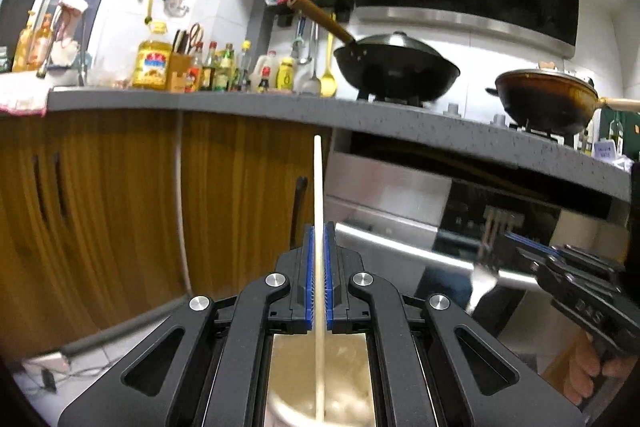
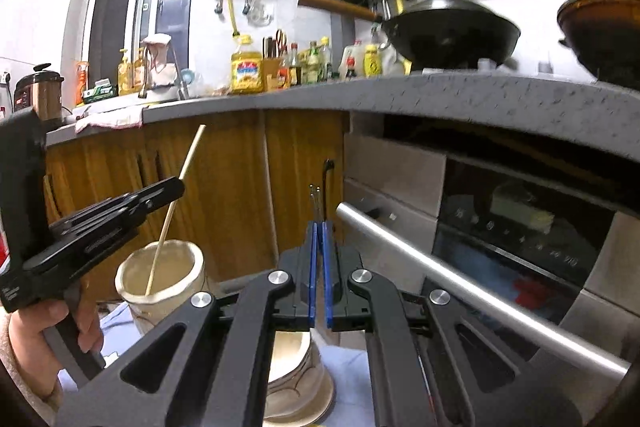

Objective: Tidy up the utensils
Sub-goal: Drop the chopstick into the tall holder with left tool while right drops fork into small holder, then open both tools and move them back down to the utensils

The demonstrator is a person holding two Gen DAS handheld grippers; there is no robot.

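Note:
My left gripper (image 1: 319, 233) is shut on a pale chopstick (image 1: 317, 187) that stands upright, its lower end inside a cream ceramic cup (image 1: 344, 367) below. In the right wrist view that gripper (image 2: 176, 187) holds the chopstick (image 2: 191, 153) slanting down into the cup (image 2: 164, 275). My right gripper (image 2: 319, 227) is shut on a metal fork (image 2: 316, 199), tines up, above a second cream cup (image 2: 298, 375). The left wrist view shows the right gripper (image 1: 516, 247) at the right with the fork (image 1: 490, 247).
The cups stand on a pale blue cloth (image 2: 348, 359). Behind are wooden cabinet doors (image 1: 100, 211), a steel oven with a bar handle (image 2: 460, 287), and a grey counter (image 1: 280, 107) with bottles, a black wok (image 1: 396, 69) and a brown pan (image 1: 548, 99).

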